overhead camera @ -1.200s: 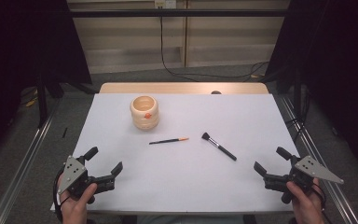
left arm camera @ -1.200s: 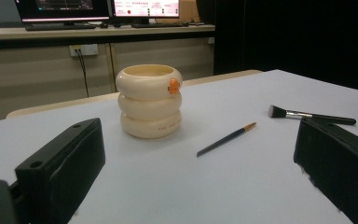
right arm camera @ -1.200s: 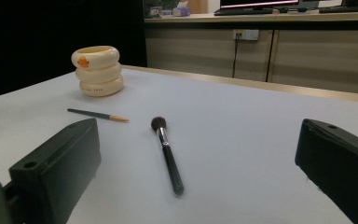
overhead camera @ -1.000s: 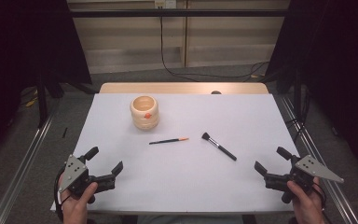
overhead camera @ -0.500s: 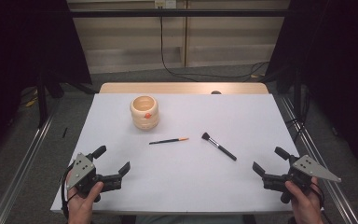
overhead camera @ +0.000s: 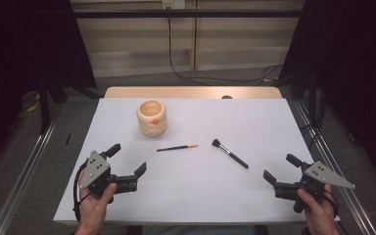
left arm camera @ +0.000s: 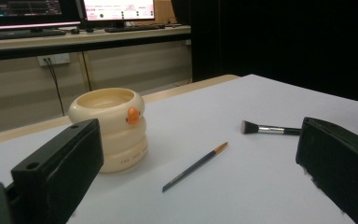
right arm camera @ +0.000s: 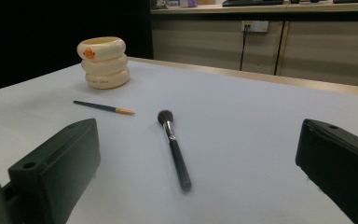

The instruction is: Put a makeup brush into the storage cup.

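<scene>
Cream plastic, stacked in three soft rings with a small orange knob on its side, makes up the cup (overhead camera: 152, 117) standing toward the far left of the white table (overhead camera: 254, 122). Between it and us lie two slim tools: a thin paintbrush (overhead camera: 177, 147) with a dark handle and orange tip, and a makeup brush (overhead camera: 229, 153) with a dark fluffy head, a shiny metal collar and a black handle.

We hold both claws low at the near edge, jaws spread wide and gripping nothing. Our left gripper (overhead camera: 126, 164) sits at the near left; the paintbrush lies ahead of it and a little to the right, its long axis running nearly side to side across the table, orange tip pointing right. In the left gripper view it slants between the two jaws toward the cup. Our right gripper (overhead camera: 280, 170) sits at the near right; the makeup brush lies ahead and to its left, handle end angled toward that claw, head pointing away.

We judge each brush falls to the nearer hand, and the paintbrush asks for jaws closing across its thin handle
</scene>
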### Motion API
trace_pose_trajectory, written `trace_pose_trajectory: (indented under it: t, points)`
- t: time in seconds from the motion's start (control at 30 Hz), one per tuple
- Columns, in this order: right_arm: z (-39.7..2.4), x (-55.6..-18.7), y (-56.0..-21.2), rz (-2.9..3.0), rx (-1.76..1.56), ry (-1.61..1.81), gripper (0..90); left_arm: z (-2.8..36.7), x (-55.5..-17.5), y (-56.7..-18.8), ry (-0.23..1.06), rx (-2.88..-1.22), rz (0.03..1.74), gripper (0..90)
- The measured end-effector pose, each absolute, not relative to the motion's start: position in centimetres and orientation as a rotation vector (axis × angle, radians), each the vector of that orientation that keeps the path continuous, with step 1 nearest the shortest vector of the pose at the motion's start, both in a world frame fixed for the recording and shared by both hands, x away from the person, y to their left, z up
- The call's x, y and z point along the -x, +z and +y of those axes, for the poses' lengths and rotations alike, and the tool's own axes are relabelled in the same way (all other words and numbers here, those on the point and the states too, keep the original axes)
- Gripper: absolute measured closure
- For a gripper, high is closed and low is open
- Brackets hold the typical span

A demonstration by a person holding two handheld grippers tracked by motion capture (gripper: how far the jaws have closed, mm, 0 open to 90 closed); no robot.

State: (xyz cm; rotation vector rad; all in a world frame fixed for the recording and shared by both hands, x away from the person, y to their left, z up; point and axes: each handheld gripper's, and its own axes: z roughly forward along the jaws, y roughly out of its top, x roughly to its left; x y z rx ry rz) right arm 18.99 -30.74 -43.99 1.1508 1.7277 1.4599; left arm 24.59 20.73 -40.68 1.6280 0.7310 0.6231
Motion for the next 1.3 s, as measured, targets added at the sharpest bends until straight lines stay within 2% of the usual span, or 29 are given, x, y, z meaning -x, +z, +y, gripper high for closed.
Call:
trace_pose_trajectory:
  t: [0.33, 0.67, 0.8, 1.3]
  points:
    - [-30.6, -19.2, -44.0, 1.741, -1.143, 1.459, 0.0, 20.1, -26.9, -40.8, 0.552, -1.639, 0.705, 0.8]
    - [-30.5, -19.4, -44.1, 1.737, -1.152, 1.472, 0.0, 18.3, -27.7, -38.9, 0.528, -1.593, 0.657, 0.6]
    - [-30.5, -19.3, -44.0, 1.732, -1.153, 1.471, 0.0, 17.7, -28.5, -38.6, 0.482, -1.599, 0.634, 0.5]
    - [-30.6, -19.3, -44.0, 1.731, -1.155, 1.480, 0.0, 15.3, -30.8, -37.6, 0.482, -1.620, 0.585, 1.0]
